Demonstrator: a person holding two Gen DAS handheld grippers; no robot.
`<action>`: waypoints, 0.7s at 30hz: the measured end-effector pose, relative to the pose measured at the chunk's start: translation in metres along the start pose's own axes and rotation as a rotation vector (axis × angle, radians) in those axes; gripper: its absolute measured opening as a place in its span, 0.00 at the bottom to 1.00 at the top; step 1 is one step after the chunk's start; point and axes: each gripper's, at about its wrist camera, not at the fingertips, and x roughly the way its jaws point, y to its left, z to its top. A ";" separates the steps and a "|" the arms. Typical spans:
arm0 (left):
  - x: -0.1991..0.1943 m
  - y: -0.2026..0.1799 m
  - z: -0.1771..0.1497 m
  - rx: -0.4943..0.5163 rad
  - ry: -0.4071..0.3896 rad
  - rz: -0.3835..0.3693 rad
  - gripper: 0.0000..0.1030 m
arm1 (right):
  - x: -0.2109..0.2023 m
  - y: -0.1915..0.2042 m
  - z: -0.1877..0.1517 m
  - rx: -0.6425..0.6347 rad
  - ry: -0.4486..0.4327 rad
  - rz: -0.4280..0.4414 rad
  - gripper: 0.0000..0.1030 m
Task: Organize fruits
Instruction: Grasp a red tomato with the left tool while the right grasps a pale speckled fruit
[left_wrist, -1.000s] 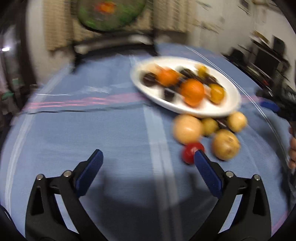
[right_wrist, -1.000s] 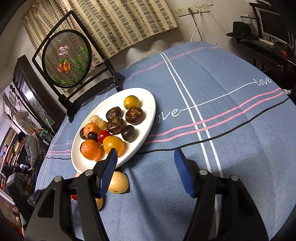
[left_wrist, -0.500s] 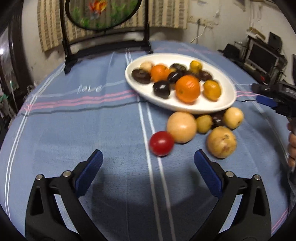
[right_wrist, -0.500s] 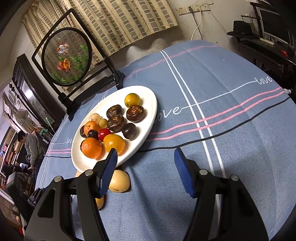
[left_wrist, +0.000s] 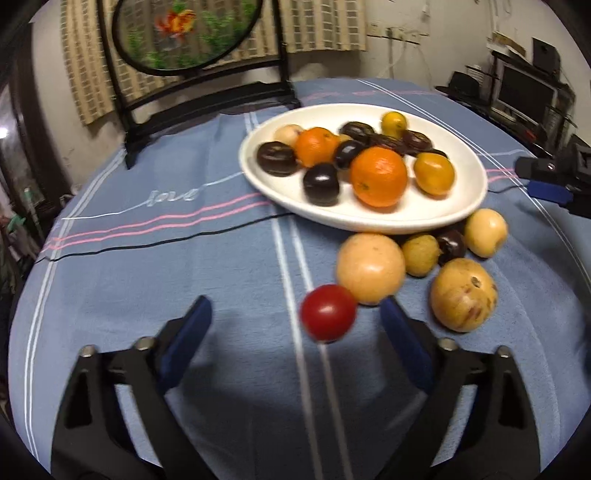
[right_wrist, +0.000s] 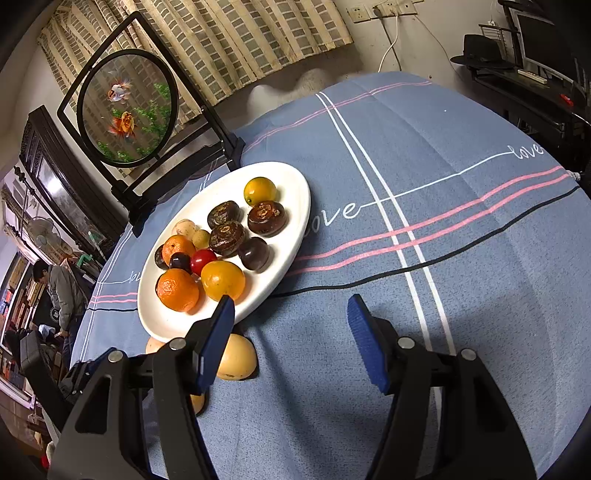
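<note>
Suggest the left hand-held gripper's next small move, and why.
Probably ease the left hand-held gripper forward around the red tomato and close. Its jaws are open, and the tomato lies on the cloth just ahead between them, off the white plate.

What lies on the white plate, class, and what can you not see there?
The white plate holds two oranges, yellow fruits, dark brown fruits, one red tomato and pale small fruits. Anything beneath the piled fruits is hidden.
</note>
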 end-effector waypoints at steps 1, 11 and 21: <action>0.001 -0.001 0.000 0.003 0.005 -0.019 0.78 | 0.000 0.000 0.000 0.000 0.001 -0.001 0.62; 0.006 -0.004 -0.003 -0.010 0.032 -0.191 0.44 | 0.003 0.003 -0.002 -0.018 0.010 0.007 0.62; 0.001 0.001 -0.004 -0.031 0.018 -0.181 0.29 | 0.011 0.027 -0.016 -0.142 0.088 0.101 0.62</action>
